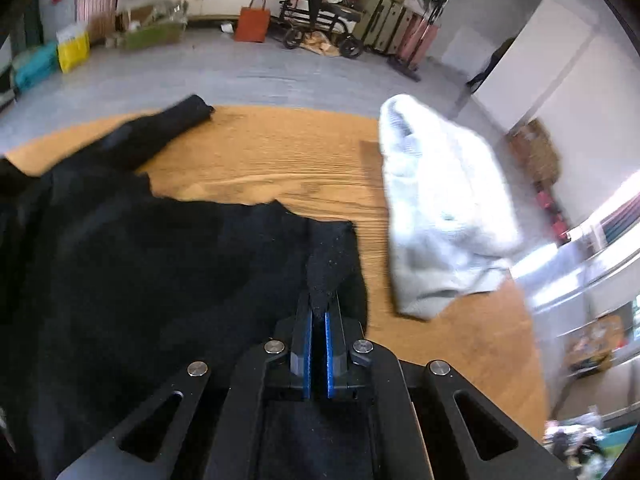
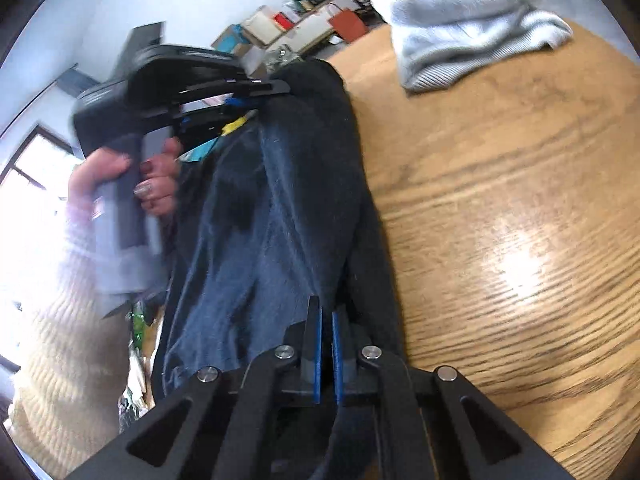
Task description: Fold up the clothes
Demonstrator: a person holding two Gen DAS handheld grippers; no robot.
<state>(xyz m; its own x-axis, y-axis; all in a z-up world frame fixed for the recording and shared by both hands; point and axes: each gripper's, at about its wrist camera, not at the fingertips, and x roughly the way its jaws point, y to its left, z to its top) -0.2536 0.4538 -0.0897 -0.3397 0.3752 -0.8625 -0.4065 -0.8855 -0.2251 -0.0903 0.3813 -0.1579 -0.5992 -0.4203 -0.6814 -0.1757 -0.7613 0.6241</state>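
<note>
looking down my left wrist camera: left gripper (image 1: 319, 308) clamped tight, a pinch of the black garment (image 1: 140, 264) caught between its blue pads. garment sprawls over the wooden table (image 1: 260, 168); pale grey sweater (image 1: 436, 216) bunched to the right, apart from it.

right wrist camera: right gripper (image 2: 326, 312) clenched on a fold of the same garment, lifted off the table. person's hand (image 2: 132, 184) grips the other tool's handle at left.

Left gripper (image 1: 320, 308): blue-padded jaws pinched on the black knitted garment (image 1: 140, 260), over the round wooden table (image 1: 280, 160).
Right gripper (image 2: 326, 312): pinched on the same garment.
Left hand (image 2: 120, 184): gripping its handle.
</note>
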